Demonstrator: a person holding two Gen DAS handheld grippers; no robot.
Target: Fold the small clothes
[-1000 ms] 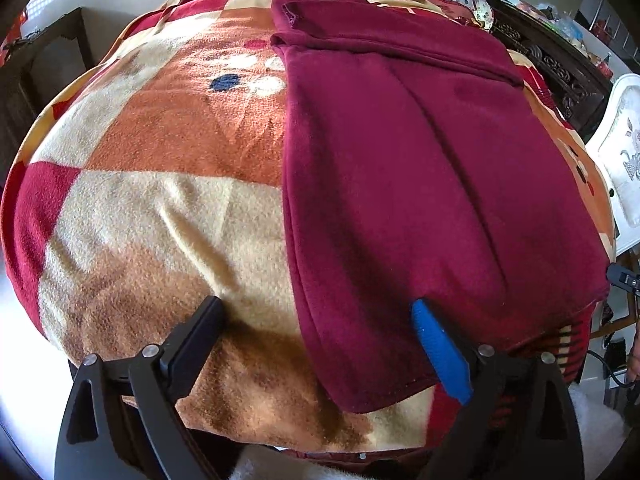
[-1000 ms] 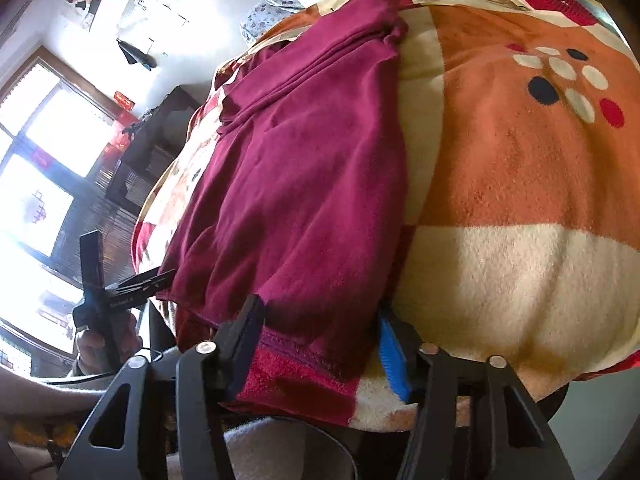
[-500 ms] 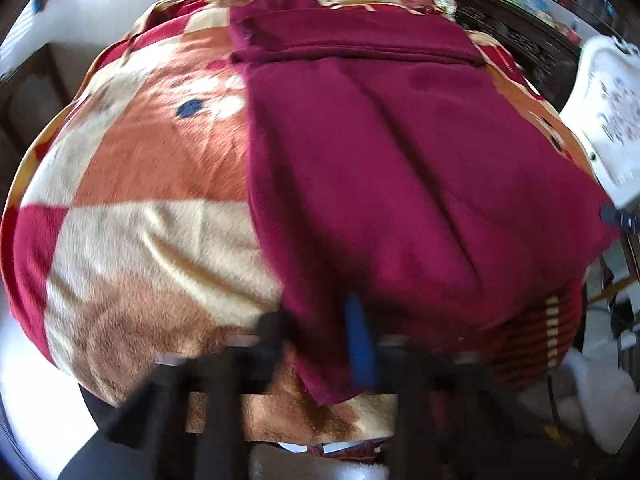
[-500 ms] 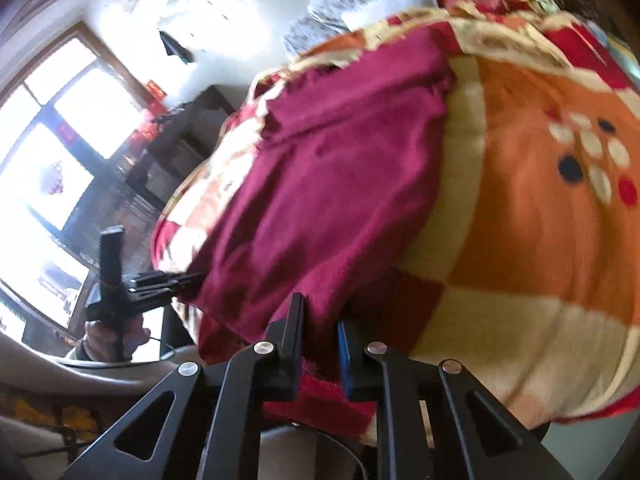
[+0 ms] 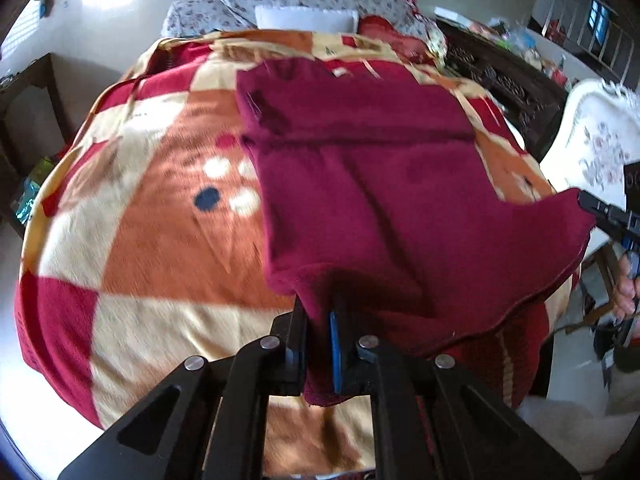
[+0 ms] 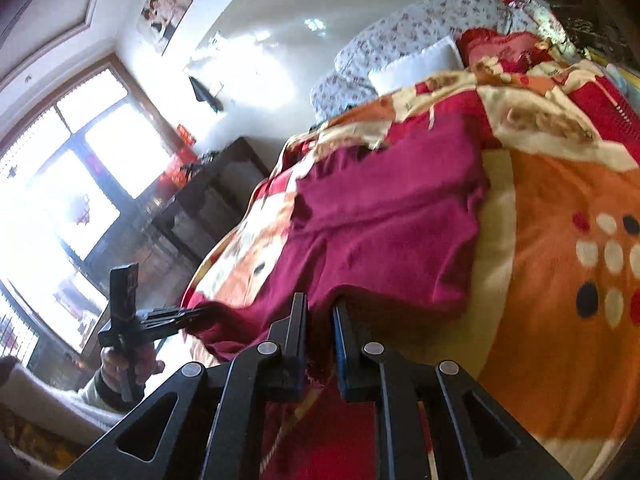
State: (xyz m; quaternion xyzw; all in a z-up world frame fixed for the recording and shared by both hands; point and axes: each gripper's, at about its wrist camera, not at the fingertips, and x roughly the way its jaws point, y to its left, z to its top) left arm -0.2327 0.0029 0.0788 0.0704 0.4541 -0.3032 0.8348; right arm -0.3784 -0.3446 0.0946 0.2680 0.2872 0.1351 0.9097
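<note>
Maroon garment [image 5: 384,208] hem now pinched in both my claws, left [image 5: 318,320] and right [image 6: 320,312], open a second ago; near edge lifting off blanket [image 5: 160,240], fold starting.

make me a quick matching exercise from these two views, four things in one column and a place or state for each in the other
Things:
1. left tool
2. maroon garment
3. white pillow
4. patterned blanket

Places or states:
A. far end of the bed, against the floral cushions
B. spread over the bed under everything
C. clamped on a near corner of cloth
D. near edge lifted, far part lying flat

Pairs: 1-C, 2-D, 3-A, 4-B
</note>
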